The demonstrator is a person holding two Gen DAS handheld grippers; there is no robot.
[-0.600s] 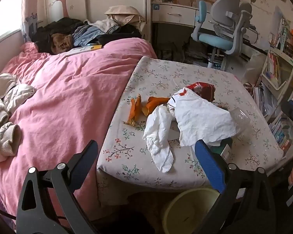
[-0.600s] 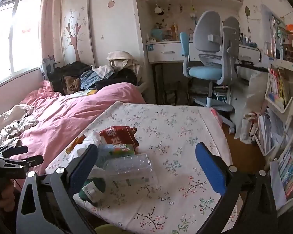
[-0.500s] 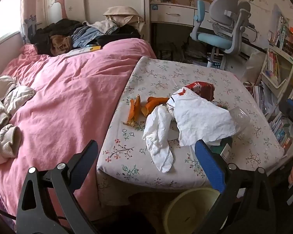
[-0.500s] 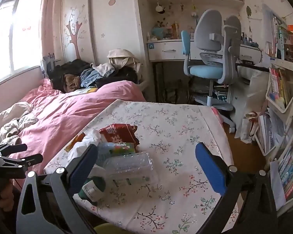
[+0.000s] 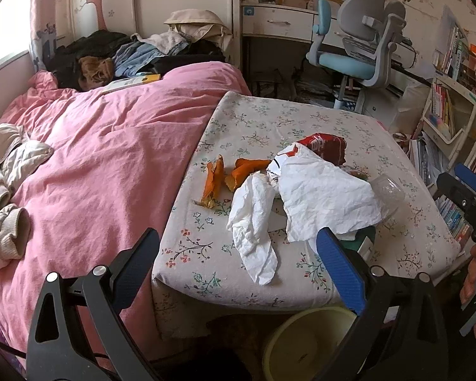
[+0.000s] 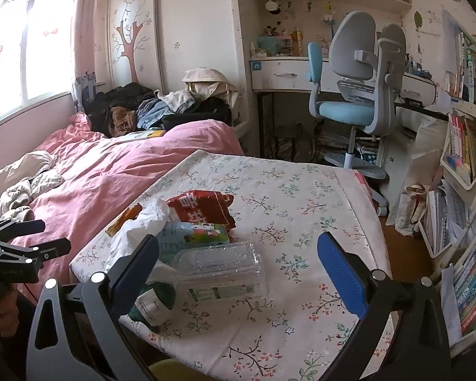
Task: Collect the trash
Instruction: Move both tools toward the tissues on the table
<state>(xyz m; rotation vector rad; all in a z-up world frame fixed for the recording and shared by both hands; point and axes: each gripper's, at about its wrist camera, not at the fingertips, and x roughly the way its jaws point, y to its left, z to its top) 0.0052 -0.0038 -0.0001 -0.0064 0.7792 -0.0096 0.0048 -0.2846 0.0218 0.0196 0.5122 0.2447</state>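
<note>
Left wrist view: left tongs [image 5: 238,260] spread wide, holding nothing, hovering short of the tabletop [image 5: 269,120]. Orange peel [image 5: 214,181], crumpled tissue [image 5: 254,222], white paper [image 5: 327,197] and a red wrapper [image 5: 325,147] all lie there; the yellow bin [image 5: 304,343] below looks empty.

Right wrist view: right tongs [image 6: 238,260] equally wide, empty, facing the clear plastic box [image 6: 222,270]. Nothing collected yet.

Crumpled white paper [image 5: 327,197], orange peels [image 5: 225,177], red wrapper [image 5: 325,147] (torn), on floral tabletop [image 5: 269,120]
</note>
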